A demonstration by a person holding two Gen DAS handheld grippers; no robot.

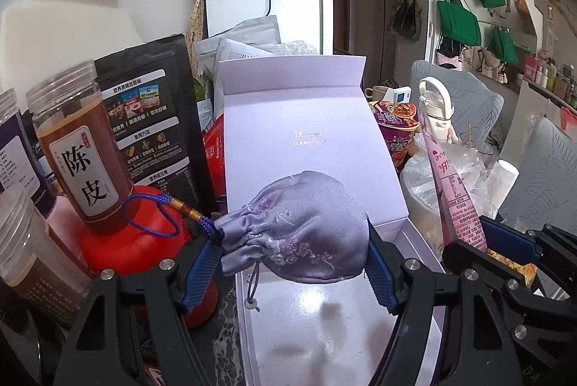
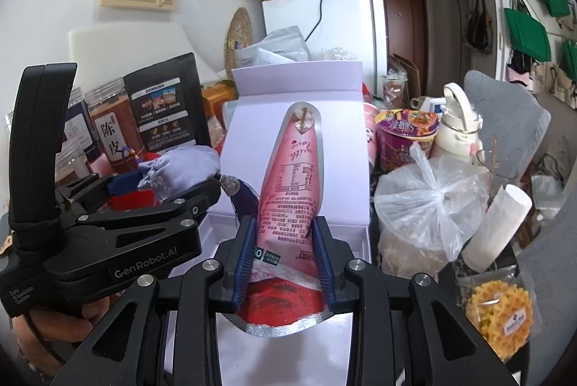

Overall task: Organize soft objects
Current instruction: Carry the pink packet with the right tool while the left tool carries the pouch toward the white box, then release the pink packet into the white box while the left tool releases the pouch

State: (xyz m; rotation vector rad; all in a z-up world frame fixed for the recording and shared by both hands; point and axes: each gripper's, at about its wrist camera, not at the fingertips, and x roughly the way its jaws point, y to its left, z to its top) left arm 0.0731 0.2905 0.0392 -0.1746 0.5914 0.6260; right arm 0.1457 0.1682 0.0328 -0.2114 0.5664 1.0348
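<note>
The white box [image 1: 313,148] lies open on the crowded bench, its lid raised at the far end; its tray shows nothing resting inside. The left tongs [image 1: 295,254] are clenched on a grey silk pouch [image 1: 303,227], held above the tray, its gathered neck pointing left toward a jar [image 1: 77,140] of brown contents standing on a red lid. The right tongs [image 2: 285,256] grip a pink packet [image 2: 292,176] near its lower end over the box, its long axis running away toward the raised lid.
</note>
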